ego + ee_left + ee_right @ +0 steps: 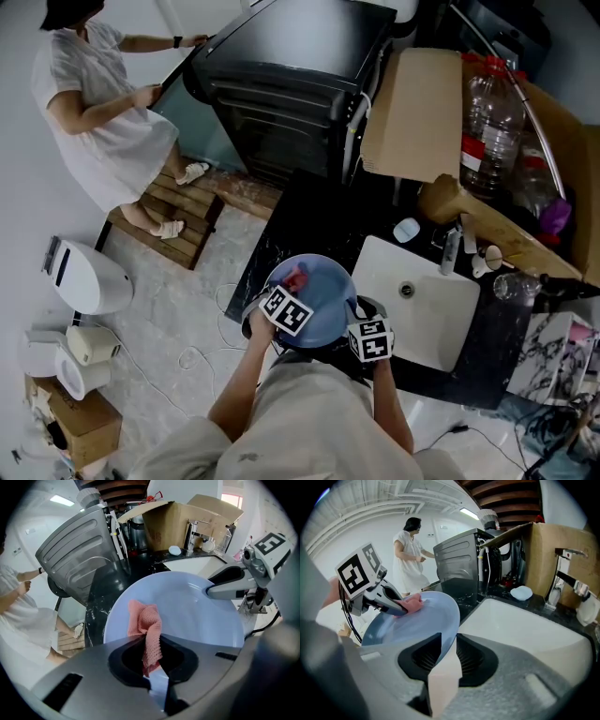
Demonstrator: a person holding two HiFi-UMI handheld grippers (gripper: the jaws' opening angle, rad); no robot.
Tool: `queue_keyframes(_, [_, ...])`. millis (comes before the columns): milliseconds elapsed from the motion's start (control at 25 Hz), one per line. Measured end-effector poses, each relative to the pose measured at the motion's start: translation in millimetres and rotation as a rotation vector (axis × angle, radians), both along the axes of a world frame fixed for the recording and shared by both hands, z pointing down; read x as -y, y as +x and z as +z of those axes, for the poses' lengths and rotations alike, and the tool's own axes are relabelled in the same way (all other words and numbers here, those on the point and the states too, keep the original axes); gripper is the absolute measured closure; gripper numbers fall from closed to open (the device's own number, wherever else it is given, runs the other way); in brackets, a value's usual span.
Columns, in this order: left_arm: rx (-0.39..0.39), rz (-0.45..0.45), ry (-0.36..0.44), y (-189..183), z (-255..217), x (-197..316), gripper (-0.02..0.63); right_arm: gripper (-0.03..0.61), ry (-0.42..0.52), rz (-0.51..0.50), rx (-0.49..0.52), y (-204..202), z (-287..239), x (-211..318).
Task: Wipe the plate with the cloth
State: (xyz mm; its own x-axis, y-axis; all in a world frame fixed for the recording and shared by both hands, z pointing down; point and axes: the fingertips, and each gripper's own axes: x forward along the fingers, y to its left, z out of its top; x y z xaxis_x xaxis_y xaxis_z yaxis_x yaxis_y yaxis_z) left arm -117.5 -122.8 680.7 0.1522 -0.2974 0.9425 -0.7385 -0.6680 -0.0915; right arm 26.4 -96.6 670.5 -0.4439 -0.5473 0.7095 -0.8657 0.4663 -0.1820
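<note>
Plate [323, 286], pale blue, held tilted over counter's [309, 220] front edge, just left of sink [427, 323]. Right gripper [444, 660] jaws clamped narrow on its rim. Left gripper [152, 665] jaws pinch pink cloth [146, 620], which lies against plate's face.

No word, brand or number can be read anywhere. The cardboard box [168, 527] beyond the left gripper [153, 656] bears a faint dark print, too blurred to make out. The left cube [286, 311] and right cube [371, 339] show only black-and-white square markers, no letters.
</note>
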Motion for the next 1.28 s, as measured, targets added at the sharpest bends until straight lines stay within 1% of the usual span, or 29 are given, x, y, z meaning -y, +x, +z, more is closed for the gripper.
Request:
queue_keyframes(240, [-0.007, 0.008, -0.019, 3.0, -0.9, -9.5, 0.581, 0.489, -0.001, -0.003, 0.006, -0.6, -0.8, -2.1])
queue_keyframes(480, [-0.017, 0.027, -0.054, 9.3, -1.2, -20.4, 0.581, 0.489, -0.004, -0.004, 0.013, 0.1, -1.0, -2.3])
queue_keyframes(840, [-0.044, 0.035, -0.094, 18.1, -0.8, -35.3, 0.581, 0.489, -0.002, -0.010, 0.021, 1.2, 0.0, -2.6])
queue_keyframes(1280, [-0.109, 0.030, -0.127, 34.4, -1.0, -50.8, 0.581, 0.489, -0.001, -0.015, 0.034, 0.9, 0.1, -3.8])
